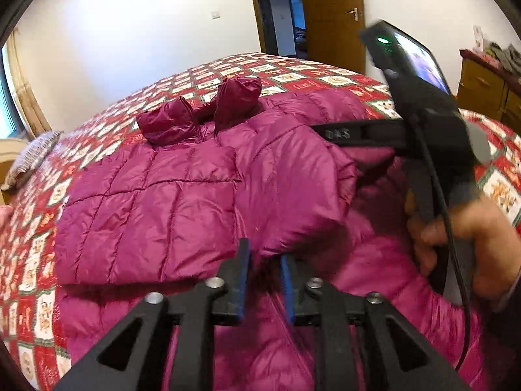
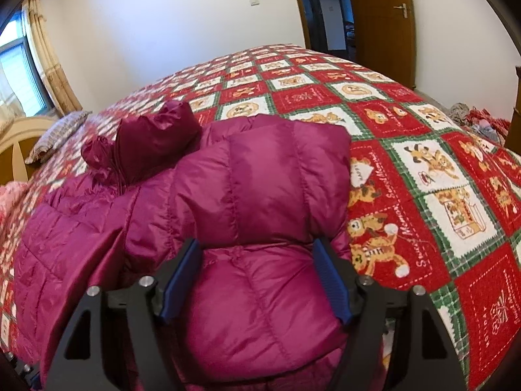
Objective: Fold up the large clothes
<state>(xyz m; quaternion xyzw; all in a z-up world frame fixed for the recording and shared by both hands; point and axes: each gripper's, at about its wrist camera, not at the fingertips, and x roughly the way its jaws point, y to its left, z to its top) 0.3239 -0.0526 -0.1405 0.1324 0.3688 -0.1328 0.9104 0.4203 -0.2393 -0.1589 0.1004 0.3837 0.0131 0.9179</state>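
Note:
A magenta puffer jacket [image 1: 146, 211] lies spread on the bed, its darker hood [image 1: 195, 114] bunched at the far end. My left gripper [image 1: 265, 254] sits low over the near part of the jacket. Its blue pads stand a little apart and a sleeve fold ends just past the tips. In the right wrist view the jacket [image 2: 260, 179] has one side folded over, beside the hood [image 2: 153, 140]. My right gripper [image 2: 257, 244] stands wide, a thick puffy fold lying unpinched between its pads. A hand [image 1: 472, 244] holds that gripper at the right.
A red, green and white patchwork quilt [image 2: 423, 163] covers the bed, bare to the right of the jacket. A pillow [image 2: 55, 140] and a wooden headboard [image 2: 13, 150] are at the left. A wooden door [image 1: 329, 16] and a cabinet [image 1: 482, 88] stand beyond the bed.

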